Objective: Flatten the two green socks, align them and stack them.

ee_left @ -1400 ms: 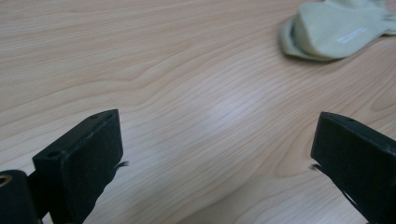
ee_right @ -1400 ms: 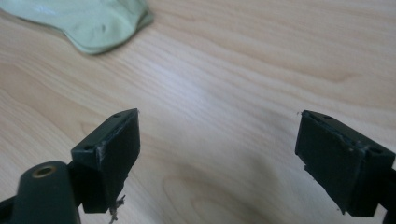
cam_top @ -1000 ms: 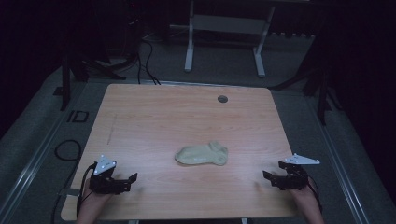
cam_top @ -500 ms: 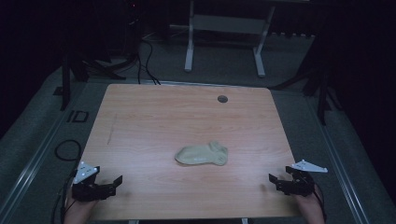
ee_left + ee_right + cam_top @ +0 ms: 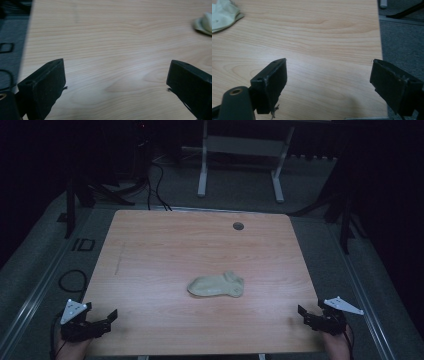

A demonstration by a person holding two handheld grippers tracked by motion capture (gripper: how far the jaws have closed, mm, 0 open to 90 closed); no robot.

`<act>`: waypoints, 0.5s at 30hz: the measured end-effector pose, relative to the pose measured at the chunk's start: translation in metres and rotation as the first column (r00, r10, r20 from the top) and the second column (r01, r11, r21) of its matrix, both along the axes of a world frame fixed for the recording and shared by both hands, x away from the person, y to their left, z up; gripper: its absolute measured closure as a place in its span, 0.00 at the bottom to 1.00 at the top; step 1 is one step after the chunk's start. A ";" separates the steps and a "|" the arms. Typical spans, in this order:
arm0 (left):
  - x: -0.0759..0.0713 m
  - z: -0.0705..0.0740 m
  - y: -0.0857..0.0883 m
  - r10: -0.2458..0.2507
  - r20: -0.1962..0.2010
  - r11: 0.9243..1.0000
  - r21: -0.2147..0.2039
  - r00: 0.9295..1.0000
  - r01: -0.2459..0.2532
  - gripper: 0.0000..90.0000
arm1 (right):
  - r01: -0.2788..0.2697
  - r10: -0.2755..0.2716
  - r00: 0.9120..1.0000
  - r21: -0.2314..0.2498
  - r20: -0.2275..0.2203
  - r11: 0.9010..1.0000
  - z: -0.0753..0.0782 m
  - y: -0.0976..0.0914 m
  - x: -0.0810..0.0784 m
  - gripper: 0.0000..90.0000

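Sock (image 5: 216, 285) lies mid-table (image 5: 150, 245), apparently unobstructed; left gripper (image 5: 102, 320) and right gripper (image 5: 306, 314) spread, holding nothing.

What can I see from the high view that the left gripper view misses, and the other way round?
The high view takes in the whole table, the round hole near its far edge, the whole sock, both grippers, left and right, at the near corners, and the floor with a stand behind. The left gripper view gives a close look along that gripper's own jaws, wide apart with nothing between them, and at the wood grain. Both share the table top, the sock, of which the left gripper view catches just an edge, and the dark floor at the table's left.
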State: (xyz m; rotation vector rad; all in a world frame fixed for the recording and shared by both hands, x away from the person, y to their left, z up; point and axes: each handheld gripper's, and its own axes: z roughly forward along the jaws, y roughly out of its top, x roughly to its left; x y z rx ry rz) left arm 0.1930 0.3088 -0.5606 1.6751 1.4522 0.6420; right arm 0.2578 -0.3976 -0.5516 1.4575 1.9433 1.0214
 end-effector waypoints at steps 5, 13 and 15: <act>-0.004 -0.001 0.000 0.036 0.020 0.999 0.040 0.999 -0.037 0.03 | 0.037 -0.037 0.999 -0.021 0.020 0.999 -0.001 -0.003 -0.004 0.16; -0.008 -0.005 -0.003 0.063 0.028 0.995 0.082 0.998 -0.065 0.03 | 0.118 -0.117 0.991 -0.016 0.064 0.993 -0.005 -0.007 -0.008 0.16; -0.008 -0.005 -0.003 0.071 0.030 0.994 0.080 0.997 -0.073 0.03 | 0.118 -0.116 0.991 -0.025 0.068 0.993 -0.005 -0.005 -0.008 0.16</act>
